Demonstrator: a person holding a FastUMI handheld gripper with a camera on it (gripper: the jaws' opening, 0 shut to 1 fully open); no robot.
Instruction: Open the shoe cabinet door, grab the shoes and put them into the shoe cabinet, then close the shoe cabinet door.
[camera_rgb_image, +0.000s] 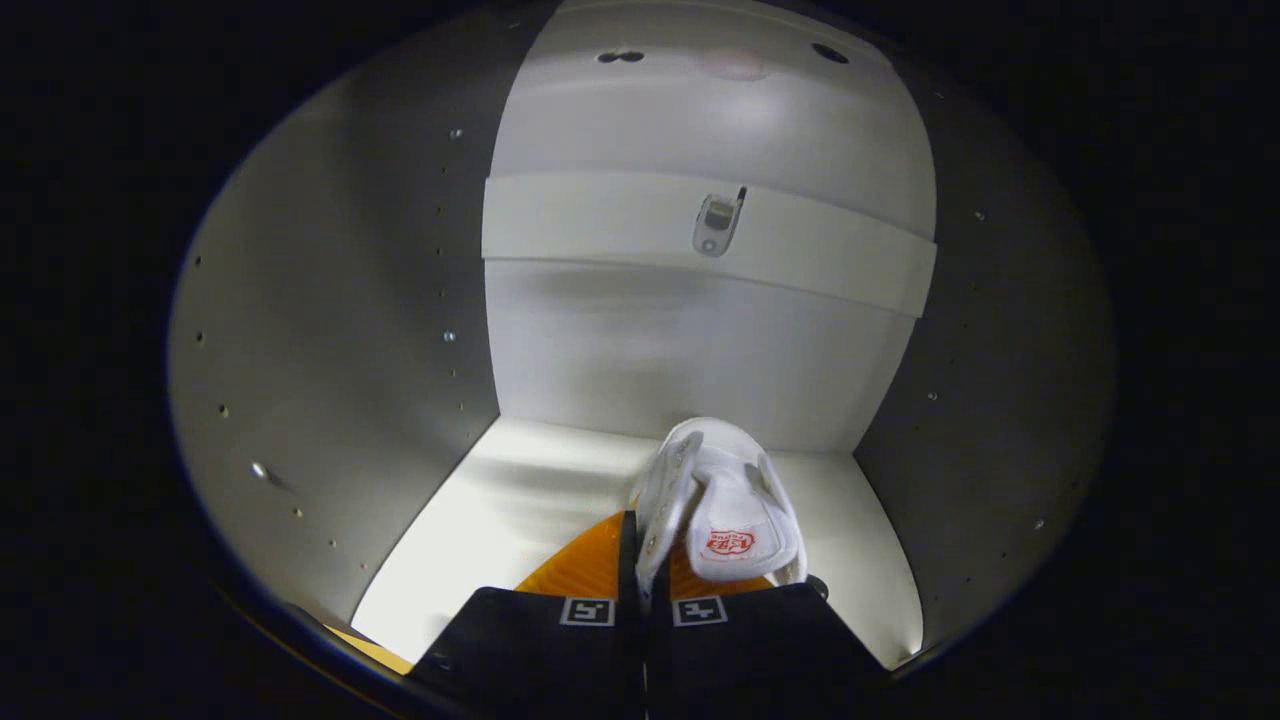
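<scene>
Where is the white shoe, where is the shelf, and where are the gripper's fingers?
white shoe (725, 510), gripper view, on its tongue.
shelf (620, 220), gripper view, on its front edge, above the shoe.
gripper (642, 620), gripper view, between its fingertips, shut on the shoe's side.

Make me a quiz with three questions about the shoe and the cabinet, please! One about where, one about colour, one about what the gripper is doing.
1. Where is the shoe?
A. Inside the cabinet
B. On a chair
C. In a sink

2. What colour is the shoe's upper?
A. Black
B. White
C. Green

3. What are the gripper fingers doing?
A. Spread wide apart
B. Closed on the shoe
C. Pressing a door handle

Answers: 1 A, cabinet walls surround it. 2 B, it is white, with an orange sole. 3 B, both fingers pinch the shoe's edge.
</scene>
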